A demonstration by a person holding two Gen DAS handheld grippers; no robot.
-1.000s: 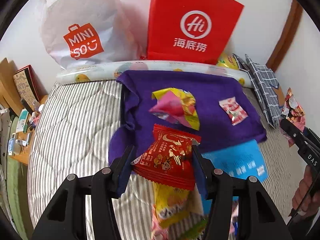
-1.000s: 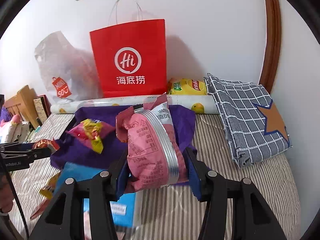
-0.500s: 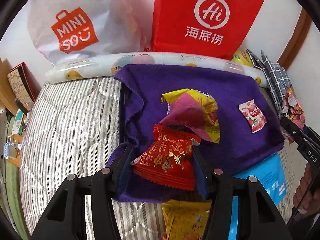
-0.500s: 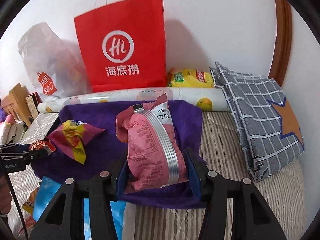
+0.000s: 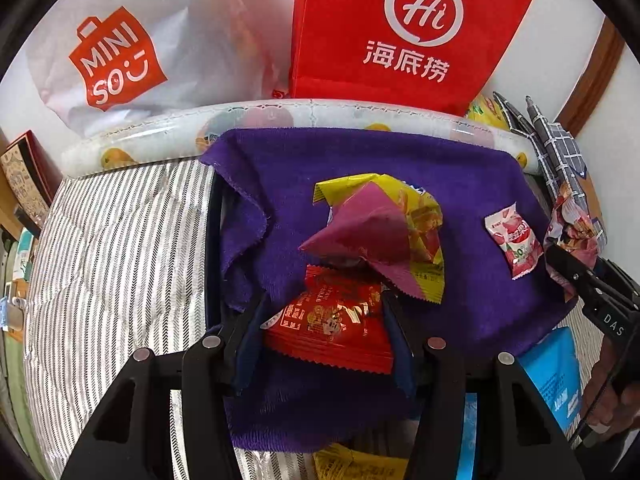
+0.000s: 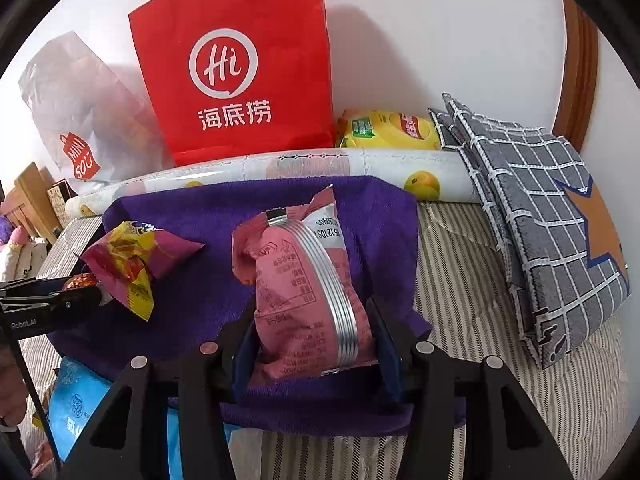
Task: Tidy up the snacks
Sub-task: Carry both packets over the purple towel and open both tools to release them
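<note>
My left gripper (image 5: 324,320) is shut on a red snack packet (image 5: 328,320), held just above the near part of a purple towel (image 5: 460,168). On the towel lie a yellow and magenta packet (image 5: 384,232) and a small pink candy packet (image 5: 514,244). In the right wrist view my right gripper (image 6: 310,332) is shut on a pink snack bag (image 6: 304,292) with a silver seam, over the towel (image 6: 200,280). The yellow and magenta packet (image 6: 132,260) lies to its left. The left gripper (image 6: 48,300) shows at that view's left edge, and the right gripper (image 5: 576,276) at the left view's right edge.
A red paper bag (image 5: 408,28) and a white plastic bag (image 5: 120,52) stand against the wall behind a fruit-print roll (image 5: 280,116). A grey checked cloth (image 6: 540,220) lies on the right, a yellow chips bag (image 6: 384,130) behind it. Blue packet (image 6: 76,412) and more snacks sit on the striped bed.
Both grippers moved forward and down over the purple towel, each keeping its packet. The towel and bags now look closer and larger in both views.
</note>
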